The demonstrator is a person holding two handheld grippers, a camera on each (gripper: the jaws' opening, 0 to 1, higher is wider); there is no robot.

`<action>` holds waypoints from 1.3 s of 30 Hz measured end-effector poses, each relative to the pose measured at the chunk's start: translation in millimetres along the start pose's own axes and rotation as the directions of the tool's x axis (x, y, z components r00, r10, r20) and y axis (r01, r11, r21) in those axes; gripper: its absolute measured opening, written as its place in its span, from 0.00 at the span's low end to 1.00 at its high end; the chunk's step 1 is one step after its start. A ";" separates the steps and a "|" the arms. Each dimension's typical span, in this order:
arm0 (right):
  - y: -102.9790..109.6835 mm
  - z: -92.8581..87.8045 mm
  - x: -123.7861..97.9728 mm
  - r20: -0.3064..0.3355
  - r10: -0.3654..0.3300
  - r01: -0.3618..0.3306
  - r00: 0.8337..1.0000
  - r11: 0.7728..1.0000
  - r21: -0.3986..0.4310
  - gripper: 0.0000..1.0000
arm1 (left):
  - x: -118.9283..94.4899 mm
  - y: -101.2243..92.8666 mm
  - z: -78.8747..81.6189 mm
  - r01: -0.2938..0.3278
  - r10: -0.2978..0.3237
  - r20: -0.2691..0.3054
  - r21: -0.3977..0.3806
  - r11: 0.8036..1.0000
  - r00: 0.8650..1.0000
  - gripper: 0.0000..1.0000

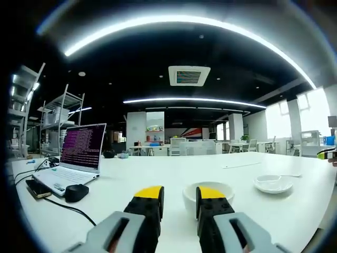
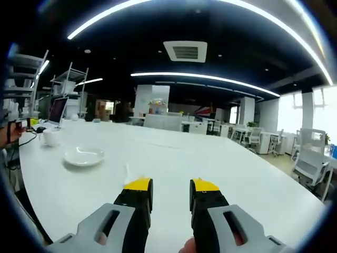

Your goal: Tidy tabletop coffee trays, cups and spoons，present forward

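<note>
Yellow-tipped, both the left claw (image 1: 179, 196) and right claw (image 2: 171, 188) stand apart, empty, above the white table (image 1: 158, 171).

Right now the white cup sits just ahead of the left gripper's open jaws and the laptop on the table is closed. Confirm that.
Not quite. The laptop is open, its screen lit with lines of text, as the left gripper view shows. The rest holds: the white cup sits on the table just ahead of the left gripper, whose jaws stand apart.
</note>
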State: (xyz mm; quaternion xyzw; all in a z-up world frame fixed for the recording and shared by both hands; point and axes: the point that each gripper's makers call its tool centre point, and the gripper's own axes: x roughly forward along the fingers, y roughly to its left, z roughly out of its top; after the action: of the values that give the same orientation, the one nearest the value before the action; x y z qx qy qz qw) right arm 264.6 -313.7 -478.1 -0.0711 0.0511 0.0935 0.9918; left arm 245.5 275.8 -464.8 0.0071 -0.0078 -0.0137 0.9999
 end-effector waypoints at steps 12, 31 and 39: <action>2.2 3.8 1.0 0.002 0.011 -0.011 1.000 1.000 -0.011 0.29 | -3.0 0.9 1.0 0.000 0.000 0.003 -0.001 1.000 1.000 0.26; 13.8 11.8 5.8 0.012 0.132 -0.132 0.991 0.991 -0.005 0.29 | -5.4 1.3 11.1 0.030 -0.030 -0.002 0.013 0.999 1.000 0.26; 31.9 23.4 5.9 0.012 0.277 -0.277 0.961 0.960 0.045 0.30 | -5.6 1.3 17.3 0.040 -0.039 -0.013 0.090 0.995 0.999 0.26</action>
State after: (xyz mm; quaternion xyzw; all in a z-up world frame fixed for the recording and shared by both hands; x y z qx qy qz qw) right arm 266.2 -278.1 -459.9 -0.0400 0.0598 0.2305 0.9704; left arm 239.8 277.0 -447.5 0.0526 -0.0024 -0.0329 0.9981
